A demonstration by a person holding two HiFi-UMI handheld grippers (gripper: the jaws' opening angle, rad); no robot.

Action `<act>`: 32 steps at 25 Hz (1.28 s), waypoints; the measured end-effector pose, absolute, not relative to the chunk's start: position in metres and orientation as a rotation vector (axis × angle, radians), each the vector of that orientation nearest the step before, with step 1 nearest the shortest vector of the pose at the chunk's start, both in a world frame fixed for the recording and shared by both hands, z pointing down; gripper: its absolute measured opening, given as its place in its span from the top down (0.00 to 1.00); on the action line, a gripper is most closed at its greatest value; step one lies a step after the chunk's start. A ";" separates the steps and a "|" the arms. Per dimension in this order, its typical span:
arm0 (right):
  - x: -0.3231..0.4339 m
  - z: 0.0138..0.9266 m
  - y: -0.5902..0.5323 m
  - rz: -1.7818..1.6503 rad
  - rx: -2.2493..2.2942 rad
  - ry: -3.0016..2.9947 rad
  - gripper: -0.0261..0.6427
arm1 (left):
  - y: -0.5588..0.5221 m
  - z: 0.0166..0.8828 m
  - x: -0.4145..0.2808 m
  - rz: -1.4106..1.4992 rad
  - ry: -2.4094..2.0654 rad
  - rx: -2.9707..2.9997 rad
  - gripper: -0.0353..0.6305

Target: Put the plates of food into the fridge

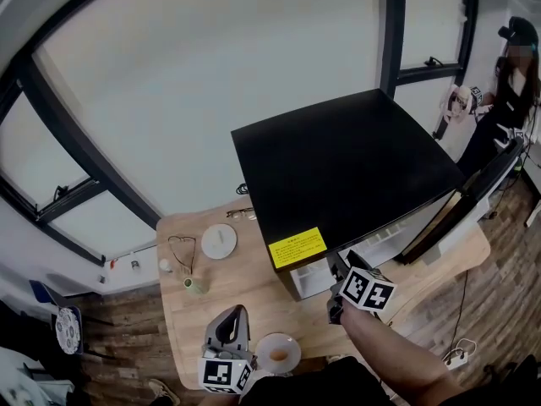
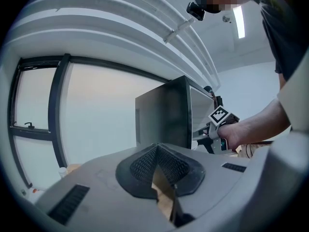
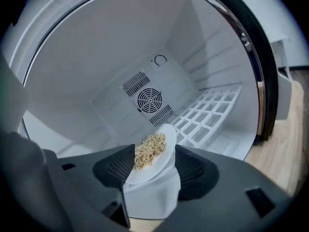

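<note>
A small white plate of grain (image 3: 166, 141) lies tilted between the jaws of my right gripper (image 3: 153, 150), inside the white fridge cavity (image 3: 96, 66). The jaws stand apart around the plate, open. In the head view the right gripper (image 1: 338, 293) is at the opening of the black fridge (image 1: 338, 159). A second white plate with a brown piece of food (image 1: 277, 352) rests on the wooden table (image 1: 254, 294), just right of my left gripper (image 1: 228, 332). The left gripper (image 2: 157, 151) is shut with nothing in it and points toward the fridge (image 2: 164, 115).
The fridge door (image 1: 461, 205) hangs open to the right. A wire shelf (image 3: 207, 110) and a fan vent (image 3: 148, 100) are inside. On the table lie a white disc (image 1: 219, 241), glasses (image 1: 181, 250) and a green cup (image 1: 196, 285). A person (image 1: 511, 74) stands at the far right.
</note>
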State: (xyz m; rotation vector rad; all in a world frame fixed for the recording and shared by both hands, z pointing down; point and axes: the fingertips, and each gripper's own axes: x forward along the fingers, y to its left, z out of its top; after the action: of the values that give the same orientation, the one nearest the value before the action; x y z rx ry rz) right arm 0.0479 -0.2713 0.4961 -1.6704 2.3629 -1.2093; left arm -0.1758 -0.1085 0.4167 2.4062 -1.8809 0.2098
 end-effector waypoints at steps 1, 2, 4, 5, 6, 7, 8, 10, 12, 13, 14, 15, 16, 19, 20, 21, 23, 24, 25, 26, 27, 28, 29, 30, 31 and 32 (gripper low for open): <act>0.048 0.497 -0.270 -1.170 -1.711 2.404 0.57 | -0.108 0.416 -0.175 0.211 -1.881 2.408 0.94; 0.049 0.497 -0.269 -1.129 -1.753 2.441 0.55 | -0.108 0.416 -0.175 0.212 -1.881 2.409 0.94; 0.051 0.499 -0.268 -1.065 -1.810 2.490 0.54 | -0.107 0.415 -0.173 0.213 -1.881 2.413 0.94; 0.052 0.500 -0.267 -1.052 -1.816 2.495 0.53 | -0.107 0.414 -0.171 0.214 -1.880 2.416 0.94; 0.053 0.500 -0.266 -1.049 -1.810 2.493 0.53 | -0.106 0.414 -0.170 0.213 -1.879 2.419 0.94; 0.054 0.499 -0.264 -1.049 -1.800 2.489 0.53 | -0.106 0.413 -0.168 0.210 -1.878 2.421 0.94; 0.055 0.499 -0.263 -1.045 -1.789 2.489 0.53 | -0.106 0.413 -0.167 0.209 -1.876 2.422 0.94; 0.056 0.497 -0.259 -1.033 -1.765 2.501 0.53 | -0.105 0.412 -0.166 0.218 -1.884 2.422 0.94; 0.059 0.495 -0.254 -1.004 -1.748 2.522 0.53 | -0.103 0.412 -0.164 0.282 -1.921 2.428 0.94; 0.061 0.493 -0.252 -0.970 -1.749 2.536 0.53 | -0.103 0.412 -0.162 0.316 -1.939 2.433 0.94; 0.064 0.490 -0.250 -0.923 -1.755 2.552 0.53 | -0.102 0.412 -0.160 0.329 -1.943 2.436 0.94; 0.067 0.487 -0.248 -0.872 -1.759 2.573 0.53 | -0.102 0.411 -0.157 0.314 -1.935 2.436 0.94; 0.069 0.483 -0.245 -0.826 -1.755 2.597 0.53 | -0.101 0.409 -0.155 0.278 -1.922 2.434 0.94; 0.069 0.472 -0.235 -0.729 -1.685 2.670 0.54 | -0.098 0.404 -0.150 0.175 -1.912 2.417 0.94; 0.068 0.470 -0.232 -0.711 -1.645 2.690 0.54 | -0.097 0.403 -0.150 0.163 -1.921 2.409 0.94; 0.068 0.469 -0.228 -0.704 -1.599 2.705 0.56 | -0.096 0.403 -0.150 0.158 -1.933 2.400 0.94; 0.067 0.471 -0.220 -0.724 -1.506 2.720 0.76 | -0.093 0.404 -0.152 0.162 -1.961 2.372 0.94; 0.067 0.473 -0.215 -0.740 -1.466 2.723 0.79 | -0.090 0.406 -0.154 0.171 -1.975 2.355 0.94; 0.067 0.476 -0.210 -0.754 -1.433 2.725 0.80 | -0.086 0.408 -0.157 0.181 -1.987 2.338 0.94; 0.068 0.480 -0.204 -0.763 -1.409 2.727 0.81 | -0.081 0.411 -0.160 0.189 -2.000 2.322 0.94; 0.068 0.485 -0.200 -0.770 -1.395 2.729 0.82 | -0.077 0.413 -0.164 0.194 -2.014 2.309 0.94; 0.068 0.490 -0.196 -0.780 -1.388 2.731 0.82 | -0.072 0.415 -0.168 0.196 -2.029 2.298 0.94; 0.067 0.496 -0.191 -0.798 -1.388 2.731 0.83 | -0.068 0.416 -0.172 0.195 -2.040 2.290 0.94; 0.066 0.502 -0.186 -0.823 -1.392 2.730 0.83 | -0.062 0.416 -0.177 0.192 -2.049 2.284 0.94; 0.063 0.506 -0.179 -0.850 -1.397 2.728 0.84 | -0.055 0.416 -0.183 0.188 -2.054 2.283 0.94; 0.058 0.510 -0.170 -0.873 -1.399 2.727 0.84 | -0.047 0.416 -0.189 0.188 -2.056 2.283 0.94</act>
State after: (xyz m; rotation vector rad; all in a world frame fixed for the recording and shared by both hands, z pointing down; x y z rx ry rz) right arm 0.0580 -0.1702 0.5097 -1.3989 2.7266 -0.8730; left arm -0.1889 -0.0466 0.4155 2.2833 -2.0563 0.1876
